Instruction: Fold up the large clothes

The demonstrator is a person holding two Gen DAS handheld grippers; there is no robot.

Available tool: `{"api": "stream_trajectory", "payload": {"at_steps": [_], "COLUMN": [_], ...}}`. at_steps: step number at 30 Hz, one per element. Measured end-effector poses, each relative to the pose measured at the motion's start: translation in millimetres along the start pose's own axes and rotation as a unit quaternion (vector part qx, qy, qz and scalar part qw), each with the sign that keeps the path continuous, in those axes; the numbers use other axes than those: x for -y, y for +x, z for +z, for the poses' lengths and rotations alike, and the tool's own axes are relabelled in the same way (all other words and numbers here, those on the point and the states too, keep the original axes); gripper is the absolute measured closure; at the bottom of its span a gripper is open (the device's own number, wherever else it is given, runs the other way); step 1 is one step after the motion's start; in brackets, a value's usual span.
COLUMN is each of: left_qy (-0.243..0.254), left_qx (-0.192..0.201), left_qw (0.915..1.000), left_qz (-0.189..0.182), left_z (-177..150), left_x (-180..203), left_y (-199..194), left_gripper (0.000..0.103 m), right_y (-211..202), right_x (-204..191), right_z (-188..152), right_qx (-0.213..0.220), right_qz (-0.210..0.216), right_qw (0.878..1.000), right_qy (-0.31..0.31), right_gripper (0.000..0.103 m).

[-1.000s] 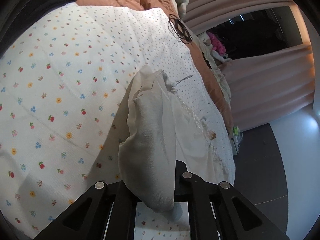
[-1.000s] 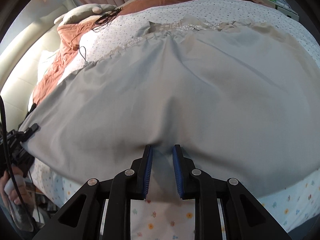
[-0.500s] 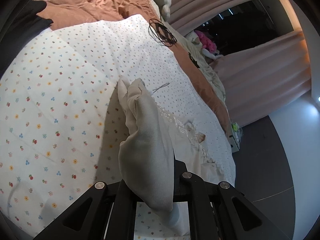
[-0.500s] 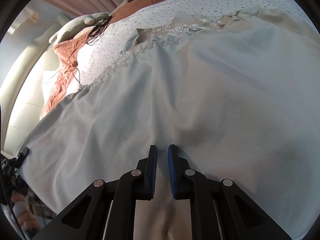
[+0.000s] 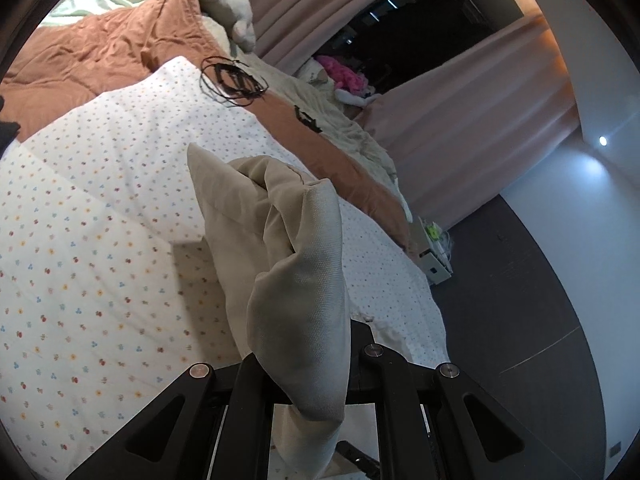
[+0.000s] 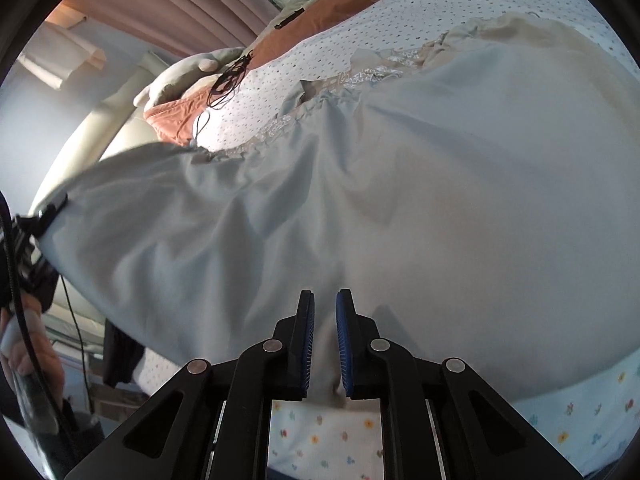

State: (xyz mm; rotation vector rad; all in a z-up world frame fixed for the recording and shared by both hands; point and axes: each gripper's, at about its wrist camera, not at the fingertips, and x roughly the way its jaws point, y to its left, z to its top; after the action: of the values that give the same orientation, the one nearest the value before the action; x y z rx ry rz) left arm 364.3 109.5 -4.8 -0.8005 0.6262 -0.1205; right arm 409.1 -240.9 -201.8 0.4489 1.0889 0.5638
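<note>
A large pale cream garment (image 6: pixel 420 208) with a lace band lies spread over the flowered bedsheet (image 6: pixel 320 436). In the right wrist view my right gripper (image 6: pixel 325 300) is shut on the garment's near hem, the cloth pinched between its blue pads (image 6: pixel 307 336). My left gripper (image 5: pixel 304 344) is shut on a bunched corner of the same garment (image 5: pixel 288 248), which drapes over its fingers and hides the tips. That left gripper (image 6: pixel 36 220) also shows at the far left of the right wrist view, holding the corner raised above the bed, with a hand (image 6: pixel 24 344) below it.
A rust-brown quilt (image 5: pixel 100 52), a pale plush pillow (image 5: pixel 228 0) and a coil of black cable (image 5: pixel 232 80) lie toward the head of the bed. Pink curtains (image 5: pixel 460 140) hang beyond. Dark floor (image 5: pixel 520 300) and a small box (image 5: pixel 434 256) lie past the bed's side.
The left gripper rose with the garment corner, so the bed lies farther below. The right jaws closed on the hem, and the garment's left side lifted off the sheet.
</note>
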Motion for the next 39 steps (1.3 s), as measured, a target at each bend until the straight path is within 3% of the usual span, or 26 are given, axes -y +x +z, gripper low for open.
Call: {"api": "stream_trajectory", "payload": {"at_steps": [6,13,23,32,39], "left_qy": [0.037,0.075,0.108,0.141,0.196], "left_qx": [-0.012,-0.039,-0.100,-0.185,-0.234], "left_qw": [0.9990,0.9957,0.9878,0.9709,0.9513], "left_qz": [-0.021,-0.038,-0.050,-0.059,-0.044], "left_z": [-2,-14,-42,-103,-165], "left_x": [53,108,183,232,255], "left_y": [15,44,120,204,235], "left_gripper": [0.094,0.094,0.094,0.094,0.094], "right_y": [15,16,-67,-143,-173], "right_x": [4,14,59,134,169], "right_z": [-12,-16,-17,-39,-59], "right_qx": [-0.029,-0.032,0.040,0.104,0.125], "right_qz": [0.025,0.049,0.044,-0.019,-0.046], "right_qw": [0.999,0.998,0.997,0.987,0.979], "right_qy": [0.006,0.028,0.055,0.122,0.157], "right_gripper": [0.090,0.090,0.090,0.090,0.090]}}
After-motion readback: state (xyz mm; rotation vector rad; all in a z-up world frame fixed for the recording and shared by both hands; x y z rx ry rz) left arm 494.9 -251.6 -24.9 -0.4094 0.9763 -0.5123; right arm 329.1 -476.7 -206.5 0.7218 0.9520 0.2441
